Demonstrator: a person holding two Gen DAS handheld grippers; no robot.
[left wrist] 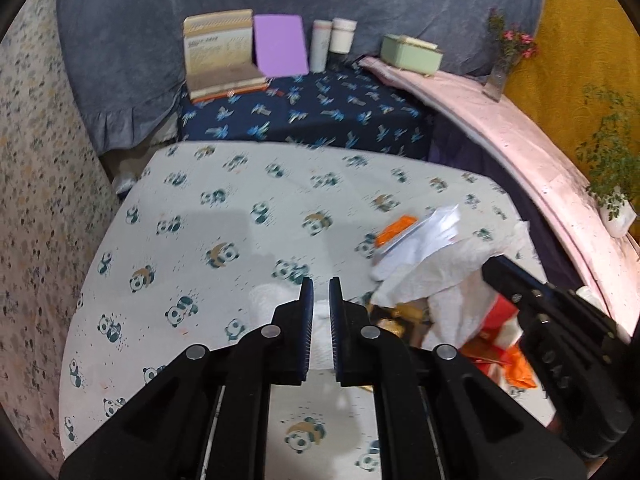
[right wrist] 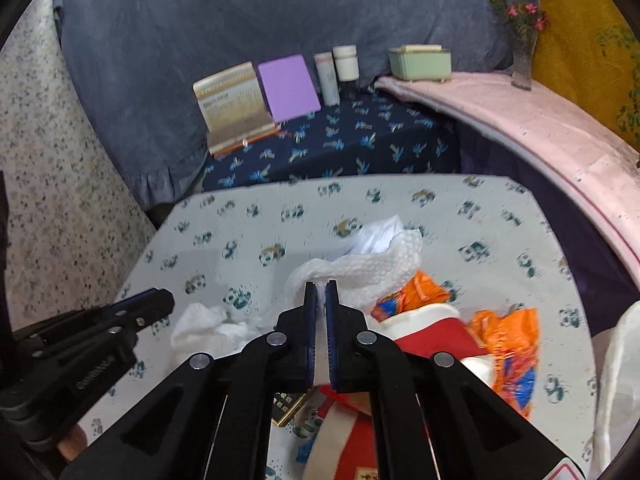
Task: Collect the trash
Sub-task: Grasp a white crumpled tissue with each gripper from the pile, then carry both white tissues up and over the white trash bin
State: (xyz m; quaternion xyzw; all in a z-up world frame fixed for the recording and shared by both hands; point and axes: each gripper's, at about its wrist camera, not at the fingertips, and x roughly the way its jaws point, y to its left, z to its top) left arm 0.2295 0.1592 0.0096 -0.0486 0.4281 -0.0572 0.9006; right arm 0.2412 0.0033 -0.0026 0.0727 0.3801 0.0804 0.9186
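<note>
1. Left gripper (left wrist: 321,286) had its jaws nearly shut on a white tissue (left wrist: 320,332), which ran between the pads at 6 o'clock of the left wrist view.
2. Right gripper (right wrist: 321,290) had its jaws close to shut; a paper towel (right wrist: 360,268) ran up from between the tips toward 12 o'clock, so it looked pinched on the towel's edge.
3. Trash sat clustered on the panda-print table (right wrist: 480,208): orange wrapper (right wrist: 504,344) at 3 o'clock of the right tips, red-and-white packet (right wrist: 424,332) between them, second tissue wad (right wrist: 212,328) at 9 o'clock.
4. White bag (right wrist: 620,380) showed at the right edge, 4 o'clock; probably the drop target, unconfirmed.
5. Step in hand, as judged: lifting both paper pieces clear of the pile.
6. To do it well: keep both grips tight, thin paper slips; lift straight up so the towel wouldn't drag the orange wrapper along.
7. Keep the grippers apart to avoid tangling sheets.
8. Shelf items at 12 o'clock (boxes, bottles) weren't trash; leave them.
</note>
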